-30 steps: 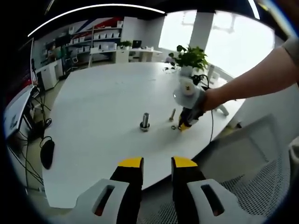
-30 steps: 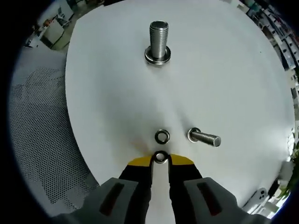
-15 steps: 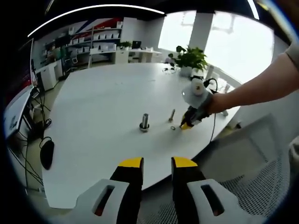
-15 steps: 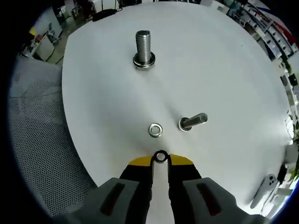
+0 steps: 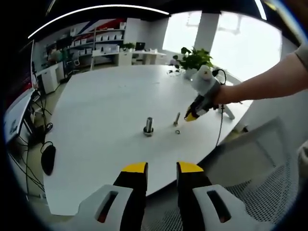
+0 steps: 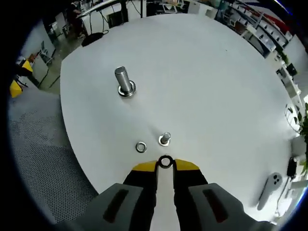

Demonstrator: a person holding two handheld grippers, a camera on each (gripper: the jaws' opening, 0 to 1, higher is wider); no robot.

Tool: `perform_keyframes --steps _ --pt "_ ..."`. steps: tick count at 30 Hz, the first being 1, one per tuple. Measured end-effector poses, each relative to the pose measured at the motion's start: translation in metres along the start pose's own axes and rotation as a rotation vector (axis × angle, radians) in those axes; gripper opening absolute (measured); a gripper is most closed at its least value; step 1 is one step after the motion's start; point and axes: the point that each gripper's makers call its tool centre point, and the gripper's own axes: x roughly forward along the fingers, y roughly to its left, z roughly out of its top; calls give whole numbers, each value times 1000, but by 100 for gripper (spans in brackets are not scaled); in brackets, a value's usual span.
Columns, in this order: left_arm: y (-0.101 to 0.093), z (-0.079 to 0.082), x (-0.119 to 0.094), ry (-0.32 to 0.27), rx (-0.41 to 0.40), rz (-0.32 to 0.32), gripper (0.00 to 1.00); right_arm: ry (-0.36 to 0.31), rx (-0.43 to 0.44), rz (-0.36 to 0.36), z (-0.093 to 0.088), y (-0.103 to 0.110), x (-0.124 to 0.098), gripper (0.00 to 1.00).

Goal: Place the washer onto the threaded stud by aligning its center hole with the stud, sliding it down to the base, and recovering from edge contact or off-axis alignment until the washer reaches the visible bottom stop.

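1. I am holding the washer (image 6: 165,161) pinched between the yellow tips of my right gripper (image 6: 165,165), jaws closed narrowly on its rim, hole facing the camera.
2. Over the last second I have been lifting it: in the right gripper view the table (image 6: 231,86) has dropped away, and the threaded stud (image 6: 124,82) now looks smaller and sits well ahead of the tips, off to the left.
3. In the left gripper view the right gripper (image 5: 191,116) is now hanging clear above the tabletop, where a second ago it was down at the surface.
4. A spare washer (image 6: 141,147) is lying flat just ahead-left of my tips, and a loose bolt (image 6: 165,138) is lying just ahead of them; both are staying on the table.
5. My left gripper (image 5: 161,169) is idling well back from the table edge, jaws slightly apart and holding nothing.
6. I am judging the pick as done and the carry as beginning; next I need to travel forward-left over the stud, level the washer and centre its hole before lowering.
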Motion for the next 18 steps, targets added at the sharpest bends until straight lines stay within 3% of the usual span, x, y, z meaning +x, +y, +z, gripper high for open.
perform_keyframes --steps 11,18 --pt "0 1 0 -5 -2 2 21 -103 -33 -8 27 -4 -14 13" --pt "1 2 0 -12 -4 5 21 -91 -85 -16 29 -1 -10 13"
